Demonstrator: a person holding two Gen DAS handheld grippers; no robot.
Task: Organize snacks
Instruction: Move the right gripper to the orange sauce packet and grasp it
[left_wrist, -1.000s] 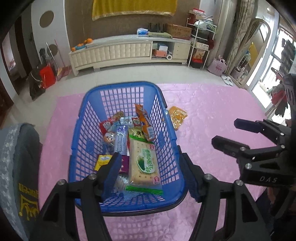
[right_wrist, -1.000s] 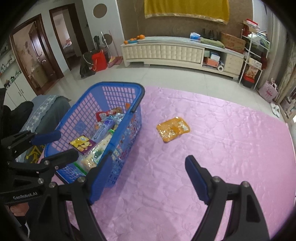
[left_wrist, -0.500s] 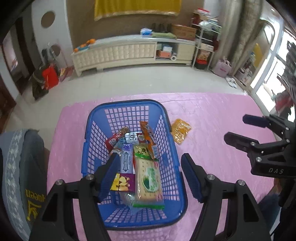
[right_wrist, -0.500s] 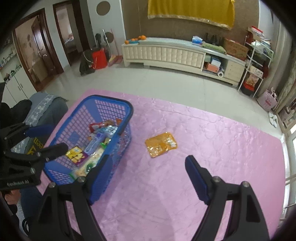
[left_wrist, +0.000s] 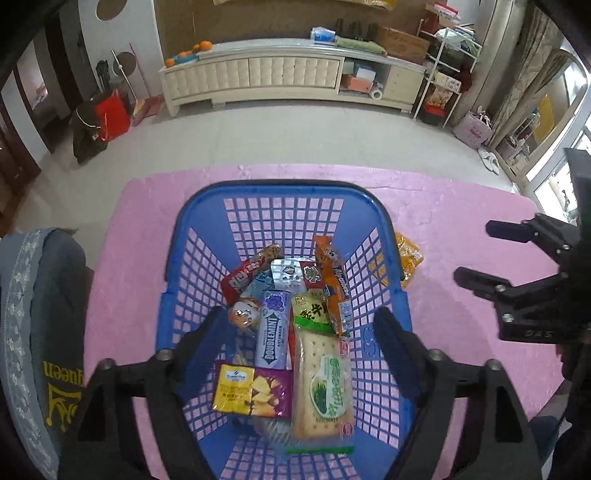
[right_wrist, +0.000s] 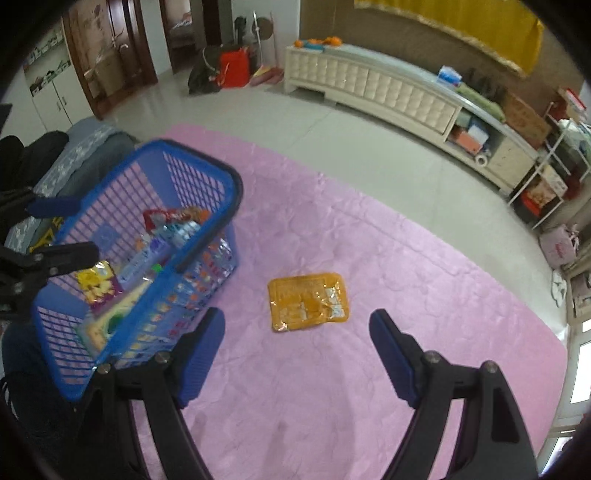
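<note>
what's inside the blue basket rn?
Blue basket holds a cracker pack, Doublemint gum, a purple-yellow pouch, an orange bar and a red wrapper. Whatever lies beneath them is covered.

**Surroundings: Non-Task Items**

A pink cloth (right_wrist: 369, 369) is spread over the work surface. A long cream cabinet (left_wrist: 258, 75) is set against the far wall; oranges (left_wrist: 203, 46) are placed on its top at the left end, and a cardboard box (left_wrist: 402, 40) at the right. A red bag (left_wrist: 112, 114) is stood on the grey tiled floor (left_wrist: 295, 136). A wire shelf rack (right_wrist: 550, 177) is positioned right of the cabinet. A yellow hanging (right_wrist: 461, 26) is mounted on the wall above.
</note>
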